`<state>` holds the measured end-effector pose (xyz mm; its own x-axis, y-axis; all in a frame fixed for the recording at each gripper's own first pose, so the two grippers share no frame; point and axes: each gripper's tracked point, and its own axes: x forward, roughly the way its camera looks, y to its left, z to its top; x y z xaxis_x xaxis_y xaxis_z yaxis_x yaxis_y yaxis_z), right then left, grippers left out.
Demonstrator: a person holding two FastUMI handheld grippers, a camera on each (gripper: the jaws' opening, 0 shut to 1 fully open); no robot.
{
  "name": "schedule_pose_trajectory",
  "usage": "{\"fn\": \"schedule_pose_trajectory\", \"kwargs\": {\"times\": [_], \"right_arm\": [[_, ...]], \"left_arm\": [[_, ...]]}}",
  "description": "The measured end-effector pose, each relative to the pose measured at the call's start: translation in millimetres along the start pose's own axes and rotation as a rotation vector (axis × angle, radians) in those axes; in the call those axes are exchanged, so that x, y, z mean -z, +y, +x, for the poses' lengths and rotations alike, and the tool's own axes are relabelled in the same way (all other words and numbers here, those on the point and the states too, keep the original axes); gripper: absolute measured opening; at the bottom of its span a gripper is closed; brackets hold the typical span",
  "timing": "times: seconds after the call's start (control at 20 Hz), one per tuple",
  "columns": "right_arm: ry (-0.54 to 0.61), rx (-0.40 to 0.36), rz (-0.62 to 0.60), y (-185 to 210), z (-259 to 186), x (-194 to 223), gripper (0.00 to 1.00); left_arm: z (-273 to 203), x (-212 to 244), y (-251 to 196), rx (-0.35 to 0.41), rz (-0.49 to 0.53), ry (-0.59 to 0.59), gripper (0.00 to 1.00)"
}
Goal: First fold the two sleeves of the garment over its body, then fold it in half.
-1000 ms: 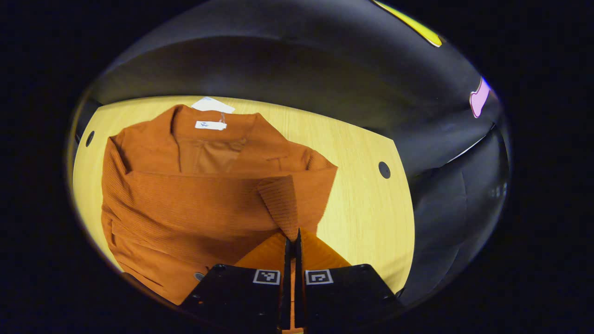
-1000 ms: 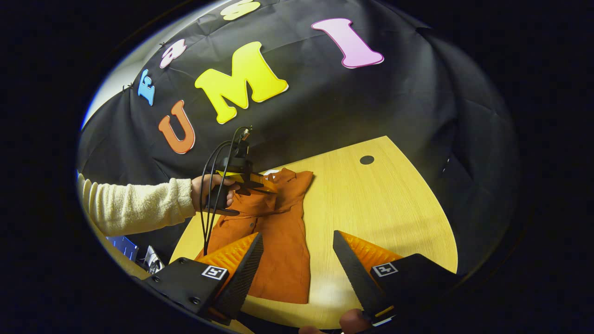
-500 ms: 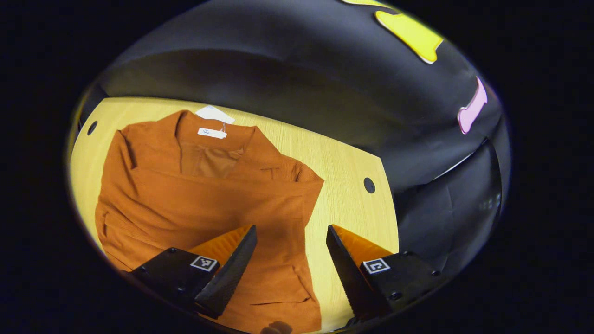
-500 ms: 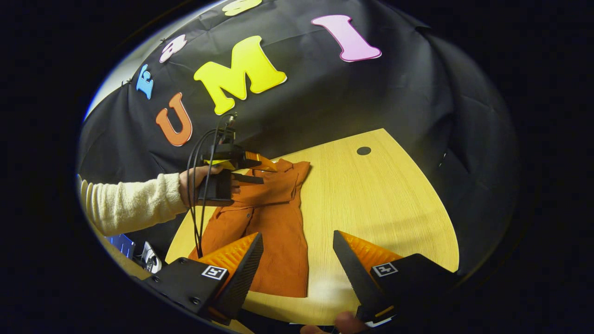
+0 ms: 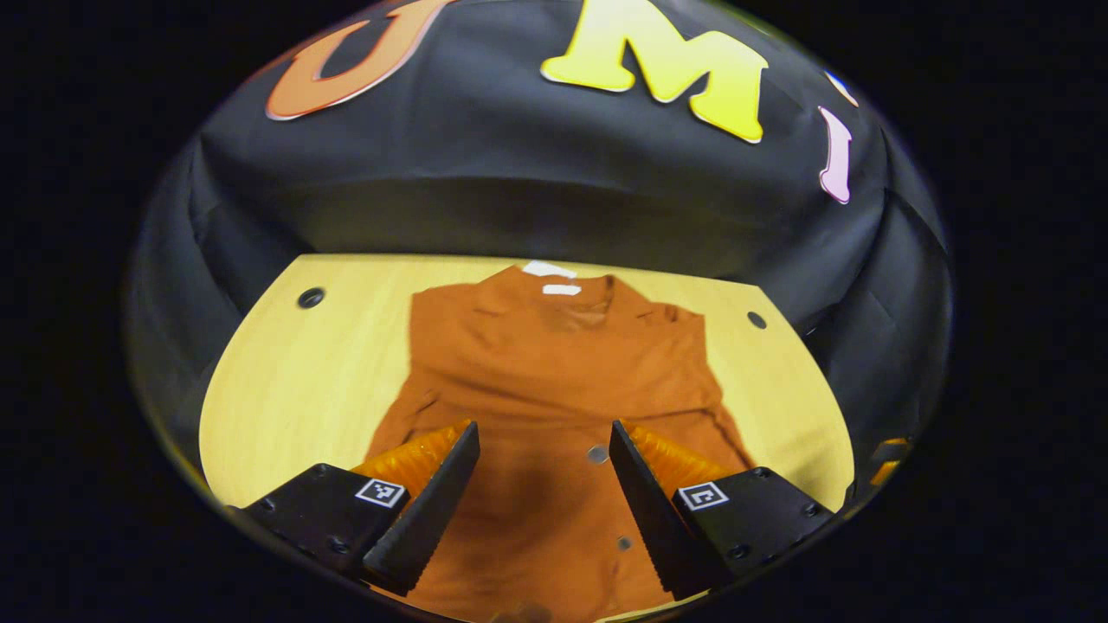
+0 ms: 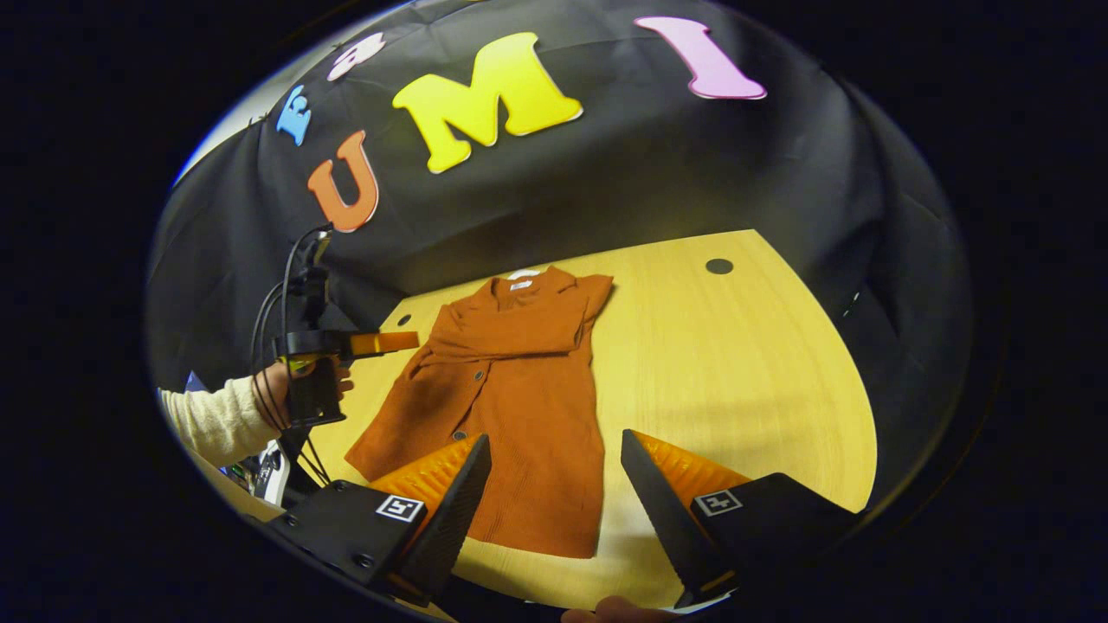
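A rust-orange buttoned garment (image 5: 554,381) lies flat on the wooden table (image 5: 286,372), collar and white tag at the far edge. Both sleeves are folded across its chest, seen in the right gripper view as a band over the garment (image 6: 511,381). My left gripper (image 5: 544,493) hangs open above the garment's lower half, nothing between its fingers. In the right gripper view the left gripper (image 6: 372,343) is held by a hand off the garment's left side. My right gripper (image 6: 554,510) stands open above the near hem, holding nothing.
The table (image 6: 744,381) has bare wood to the right of the garment and round cable holes (image 6: 718,266) near its far corners. A person's cream sleeve (image 6: 216,420) reaches in from the left. Black cloth walls close the booth behind.
The left gripper opened and let go of the sleeve cuff, which now lies across the chest. It then pulled back toward the near left. The right gripper stayed open.
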<state>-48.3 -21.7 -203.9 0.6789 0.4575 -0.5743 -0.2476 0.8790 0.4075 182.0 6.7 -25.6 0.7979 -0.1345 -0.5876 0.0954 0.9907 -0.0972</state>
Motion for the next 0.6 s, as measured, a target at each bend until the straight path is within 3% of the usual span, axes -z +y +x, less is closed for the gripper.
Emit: {"fn": "schedule_pose_trajectory", "kwargs": {"times": [0.2,0.25,0.3,0.55,0.6], "right_arm": [[0.079,-0.014,-0.07,17,30,29,0.97],[0.097,-0.014,-0.079,19,35,36,0.93],[0.116,-0.004,-0.086,18,41,43,0.97],[0.204,0.028,-0.07,8,56,73,0.98],[0.221,0.037,-0.071,4,57,78,0.98]], "left_arm": [[-31,65,71,-0.12,-0.053,0.066,0.98],[-40,77,83,-0.145,-0.061,0.081,0.98],[-48,87,94,-0.167,-0.068,0.094,0.98],[-81,102,118,-0.228,-0.127,0.136,0.98],[-59,115,118,-0.23,-0.127,0.147,0.98]]}}
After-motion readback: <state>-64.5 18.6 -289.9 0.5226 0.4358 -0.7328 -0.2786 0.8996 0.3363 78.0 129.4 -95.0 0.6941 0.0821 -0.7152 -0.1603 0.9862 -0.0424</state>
